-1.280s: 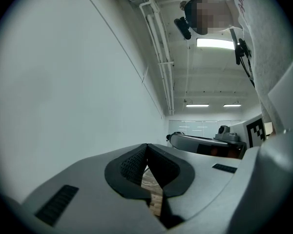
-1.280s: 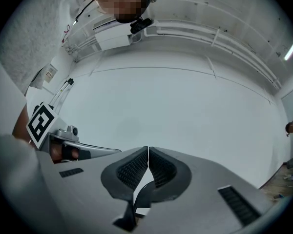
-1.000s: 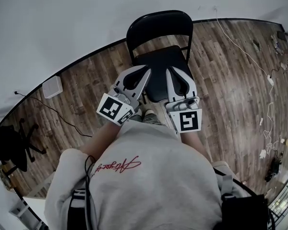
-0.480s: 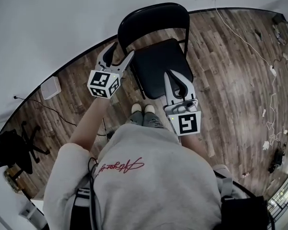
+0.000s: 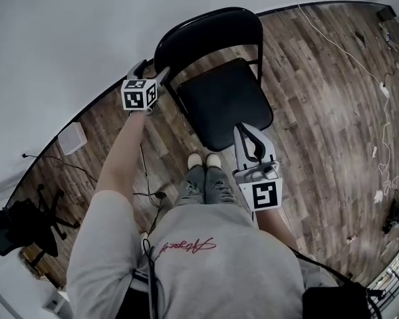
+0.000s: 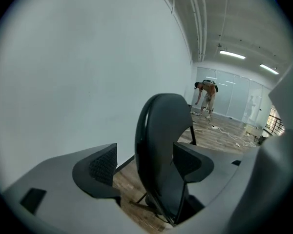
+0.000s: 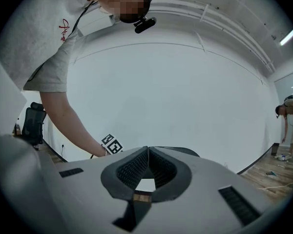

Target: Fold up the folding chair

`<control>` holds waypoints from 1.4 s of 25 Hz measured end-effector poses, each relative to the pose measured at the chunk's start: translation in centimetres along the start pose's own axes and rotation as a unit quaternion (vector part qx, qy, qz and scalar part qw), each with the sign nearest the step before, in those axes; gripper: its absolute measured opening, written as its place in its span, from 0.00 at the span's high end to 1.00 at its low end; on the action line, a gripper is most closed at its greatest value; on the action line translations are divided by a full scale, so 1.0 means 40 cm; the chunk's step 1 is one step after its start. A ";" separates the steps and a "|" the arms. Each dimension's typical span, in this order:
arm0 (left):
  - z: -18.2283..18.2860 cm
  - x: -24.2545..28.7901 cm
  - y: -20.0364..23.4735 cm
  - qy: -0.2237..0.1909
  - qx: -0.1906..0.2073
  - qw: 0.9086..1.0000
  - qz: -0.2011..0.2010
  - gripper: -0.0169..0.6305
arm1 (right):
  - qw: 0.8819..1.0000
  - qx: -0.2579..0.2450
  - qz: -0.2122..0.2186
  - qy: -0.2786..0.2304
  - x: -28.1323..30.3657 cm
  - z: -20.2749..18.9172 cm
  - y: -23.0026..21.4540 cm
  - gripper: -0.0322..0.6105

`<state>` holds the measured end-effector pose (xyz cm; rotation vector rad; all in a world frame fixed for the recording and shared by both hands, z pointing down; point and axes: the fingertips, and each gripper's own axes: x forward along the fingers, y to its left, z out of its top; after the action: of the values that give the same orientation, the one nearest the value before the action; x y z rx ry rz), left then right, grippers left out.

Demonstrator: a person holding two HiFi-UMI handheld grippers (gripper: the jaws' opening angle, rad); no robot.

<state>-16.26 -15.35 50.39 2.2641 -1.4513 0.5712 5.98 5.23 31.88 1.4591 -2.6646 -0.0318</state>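
Note:
A black folding chair stands unfolded on the wood floor, with its curved backrest [image 5: 209, 32] toward the wall and its padded seat [image 5: 223, 105] toward me. My left gripper [image 5: 148, 75] is at the backrest's left edge. In the left gripper view that backrest edge [image 6: 161, 145] stands between the two pads [image 6: 103, 165]; the jaws are opening and the pads do not press on it. My right gripper [image 5: 247, 135] hangs over the seat's front right corner. Its jaws are shut [image 7: 147, 152] with nothing between them.
My shoes [image 5: 204, 159] stand right in front of the seat. A white box [image 5: 73, 138] lies by the wall at the left, cables [image 5: 339, 65] trail over the floor at the right, and a black office chair [image 5: 20, 224] stands at the far left. Another person [image 6: 206, 96] bends over far down the room.
My left gripper swung from in front of my chest out to the backrest's left edge and opened. My right gripper slid back over the seat's front edge, still shut.

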 end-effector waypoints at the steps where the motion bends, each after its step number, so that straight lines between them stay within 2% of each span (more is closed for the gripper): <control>1: -0.007 0.015 0.018 0.010 0.001 1.000 -0.002 0.42 | 1.000 -0.001 -0.004 0.007 0.000 -0.018 -0.006 0.92; 3: -0.011 0.043 0.037 0.027 0.000 0.999 -0.026 0.41 | 0.999 -0.006 -0.014 0.031 -0.001 -0.073 -0.022 0.92; 6: -0.001 0.079 0.038 0.042 -0.012 0.995 -0.088 0.40 | 0.995 0.004 -0.040 0.088 -0.007 -0.202 -0.057 0.92; 8: 0.002 0.084 0.033 0.054 -0.026 0.989 -0.132 0.39 | 0.990 0.024 -0.063 0.127 -0.030 -0.288 -0.060 0.92; 10: 0.000 0.080 0.028 0.075 -0.038 0.982 -0.170 0.38 | 0.980 0.065 -0.092 0.162 -0.061 -0.364 -0.043 0.92; 12: 0.006 0.088 0.032 0.082 -0.040 0.977 -0.190 0.36 | 0.971 0.101 -0.114 0.184 -0.070 -0.443 -0.043 0.92; 16: 0.001 0.109 0.037 0.080 -0.043 0.974 -0.209 0.36 | 0.951 0.125 -0.131 0.251 -0.092 -0.664 -0.036 0.92; 19: 0.003 0.113 0.023 0.070 -0.060 0.970 -0.223 0.36 | 0.920 0.174 -0.155 0.315 -0.145 -0.837 -0.020 0.90; 20: 0.002 0.119 0.015 0.065 -0.062 0.970 -0.227 0.36 | 0.908 0.193 -0.165 0.333 -0.162 -0.887 -0.016 0.74; 21: -0.005 0.127 0.006 0.065 -0.056 0.969 -0.230 0.36 | 0.897 0.216 -0.172 0.346 -0.175 -0.932 -0.011 0.65; 24: -0.041 0.154 -0.032 0.080 0.002 0.967 -0.243 0.36 | 0.862 0.310 -0.189 0.354 -0.191 -1.040 0.011 0.63; 25: -0.042 0.156 -0.040 0.072 0.008 0.967 -0.246 0.38 | 0.850 0.338 -0.195 0.354 -0.196 -1.068 0.016 0.63; 29: -0.017 0.157 -0.049 0.021 -0.022 0.968 -0.251 0.38 | 0.802 0.417 -0.238 0.356 -0.208 -1.172 0.007 0.58; 32: -0.005 0.155 -0.044 -0.013 -0.033 0.966 -0.255 0.38 | 0.768 0.483 -0.238 0.347 -0.198 -1.235 0.031 0.57; 34: 0.004 0.146 -0.048 -0.024 -0.029 0.967 -0.253 0.44 | 0.749 0.528 -0.225 0.331 -0.190 -1.256 0.049 0.57; 35: 0.009 0.141 -0.056 -0.026 -0.023 0.967 -0.251 0.54 | 0.742 0.546 -0.218 0.322 -0.188 -1.262 0.051 0.57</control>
<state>-12.03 -18.95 52.85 2.4897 -0.8391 0.3148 13.35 14.24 81.61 1.7546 -1.6213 1.8625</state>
